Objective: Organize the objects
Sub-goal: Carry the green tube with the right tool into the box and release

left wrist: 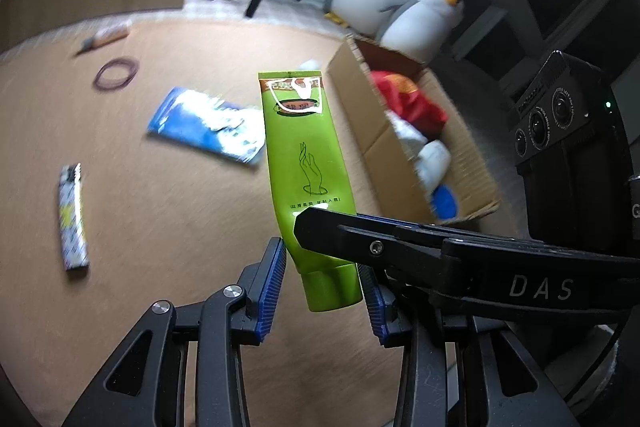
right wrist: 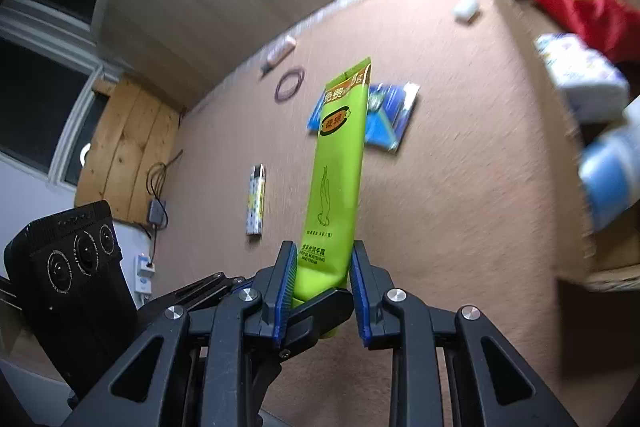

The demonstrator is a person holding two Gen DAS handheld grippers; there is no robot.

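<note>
– Where is the green tube (left wrist: 308,155) right now?

– Off the table (left wrist: 160,307), in the air, cap end down toward the cameras and crimped end pointing away. Just left of the cardboard box (left wrist: 356,95) in the left wrist view, above the blue packet (left wrist: 208,127).

– Held by which side?

– By both. Right gripper (right wrist: 323,285) narrow, blue pads pressed on the lower body of the tube, one on each flat side. Left gripper (left wrist: 324,291) also narrow, closed around the cap end just below, as far as can be seen; far pad partly hidden behind a right finger crossing in front.

– Awkward, two grips that close together?

– Probably. Best to let one side go before travelling: open the left fingers fully, draw them back clear of the cap, then carry with the right alone.

– And the squeeze?

– Gentle. Soft tube, likely to bulge or slide under hard pressure, so just enough to stop a swing.

– Then over to the box?

– Yes, by judgement. Lift high enough to clear the near wall, aim for the gap beside the red bag (left wrist: 412,103), lower the crimped end first, then release low. Steer clear of the lighter (left wrist: 73,219) and the packet on the way
</note>
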